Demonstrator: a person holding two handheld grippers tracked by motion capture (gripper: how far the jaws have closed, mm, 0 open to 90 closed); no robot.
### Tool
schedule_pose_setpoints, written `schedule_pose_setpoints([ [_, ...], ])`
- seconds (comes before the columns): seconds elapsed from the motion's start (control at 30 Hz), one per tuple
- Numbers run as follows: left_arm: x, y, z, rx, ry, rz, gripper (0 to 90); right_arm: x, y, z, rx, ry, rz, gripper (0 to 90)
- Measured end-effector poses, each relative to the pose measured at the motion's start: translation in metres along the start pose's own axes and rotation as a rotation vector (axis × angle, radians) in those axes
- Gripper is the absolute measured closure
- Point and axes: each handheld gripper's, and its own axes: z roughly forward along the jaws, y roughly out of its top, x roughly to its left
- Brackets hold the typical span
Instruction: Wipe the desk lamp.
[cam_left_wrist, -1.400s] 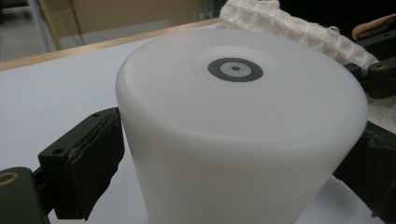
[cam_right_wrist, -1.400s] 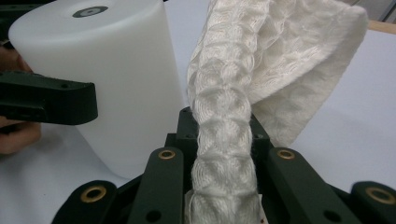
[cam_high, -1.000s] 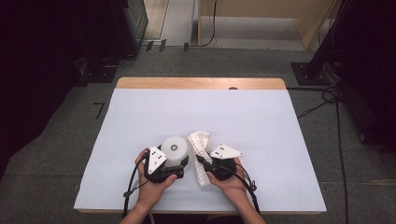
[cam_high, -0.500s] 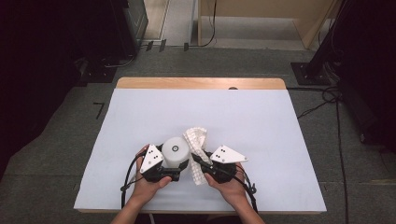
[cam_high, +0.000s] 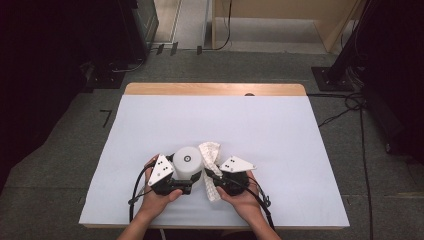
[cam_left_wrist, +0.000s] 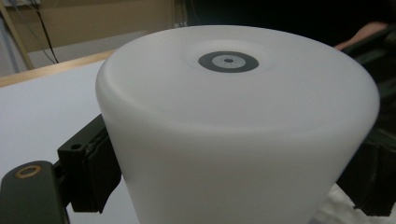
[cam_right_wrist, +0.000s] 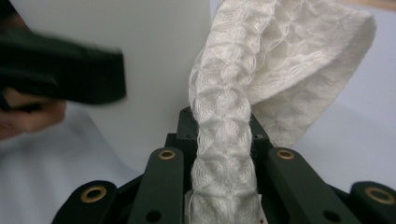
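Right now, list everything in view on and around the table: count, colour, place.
Cup: one, white, upside down near the table's front edge, clamped between the left jaws.
Cloth: one, white, waffle-textured, just right of the cup, pinched in the right jaws.
Table cover: one, white, spread over the table.
Table: one, light wood, bare strip showing at the far edge.
Floor cables: several, black, on the grey carpet to the right.
Left hand-held gripper: one, black with a grey plate, shut on the cup.
Right hand-held gripper: one, black with a grey plate, shut on the cloth.
Hands: two, entering from the bottom edge, one on each gripper.
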Motion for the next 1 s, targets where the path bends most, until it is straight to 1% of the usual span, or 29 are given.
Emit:
schedule_pose_setpoints([
  [0.03,-0.001,0.0,0.001,0.001,0.0,-0.002,8.9,0.0,0.0,0.0,0.0,0.0,0.0,75.1],
  [0.17,-0.002,-0.001,0.003,0.005,-0.007,0.003,8.9,0.004,0.014,-0.02,-0.105,0.011,-0.024,75.2],
  [0.23,-0.002,-0.001,0.003,0.006,-0.007,0.002,8.9,0.005,0.017,-0.023,-0.118,0.014,-0.022,75.2],
  [0.3,-0.002,-0.001,0.005,0.014,-0.002,0.013,8.9,0.004,0.017,-0.022,-0.11,0.009,-0.024,75.2],
  [0.33,-0.002,-0.003,0.006,0.02,-0.001,0.021,8.9,0.001,0.015,-0.02,-0.1,0.007,-0.015,75.2],
  [0.4,-0.002,-0.003,0.006,0.021,-0.002,0.024,8.9,-0.001,0.013,-0.019,-0.09,0.0,-0.017,75.2],
  [0.43,-0.002,-0.004,0.007,0.022,-0.004,0.022,8.8,-0.002,0.011,-0.018,-0.085,-0.005,-0.011,75.2],
  [0.47,-0.001,-0.006,0.008,0.021,0.005,0.024,8.8,-0.007,0.008,-0.015,-0.075,-0.017,-0.003,75.2],
  [0.5,-0.001,-0.008,0.009,0.017,0.016,0.021,8.8,-0.007,0.008,-0.015,-0.075,-0.017,-0.003,75.2],
  [0.57,0.001,-0.012,0.012,0.029,0.025,0.016,8.8,-0.011,0.006,-0.014,-0.069,-0.029,0.013,75.2],
  [0.6,0.001,-0.014,0.012,0.022,0.023,0.021,8.7,-0.012,0.005,-0.014,-0.065,-0.031,0.019,75.2],
  [0.67,0.001,-0.013,0.012,0.026,0.023,0.025,8.7,-0.016,0.003,-0.013,-0.059,-0.044,0.029,75.2],
  [0.77,0.001,-0.014,0.011,0.025,0.023,0.017,8.6,-0.017,0.001,-0.012,-0.052,-0.047,0.033,75.2],
  [0.8,0.001,-0.014,0.011,0.027,0.036,0.007,8.2,-0.017,0.001,-0.012,-0.049,-0.049,0.034,75.1],
  [0.83,0.0,-0.014,0.01,0.026,0.064,0.005,4.6,-0.018,0.0,-0.011,-0.048,-0.052,0.032,75.1],
  [0.87,-0.002,-0.014,0.009,0.015,0.091,-0.006,2.1,-0.018,0.0,-0.01,-0.047,-0.052,0.031,75.1],
  [0.9,-0.004,-0.015,0.008,0.0,0.112,-0.018,1.8,-0.018,-0.001,-0.01,-0.045,-0.054,0.028,75.1],
  [0.93,-0.008,-0.015,0.008,-0.002,0.135,-0.02,0.8,-0.018,-0.001,-0.01,-0.042,-0.053,0.03,75.0],
  [1.0,-0.016,-0.016,0.011,0.014,0.17,-0.008,0.5,-0.019,-0.002,-0.009,-0.036,-0.053,0.035,75.0],
])
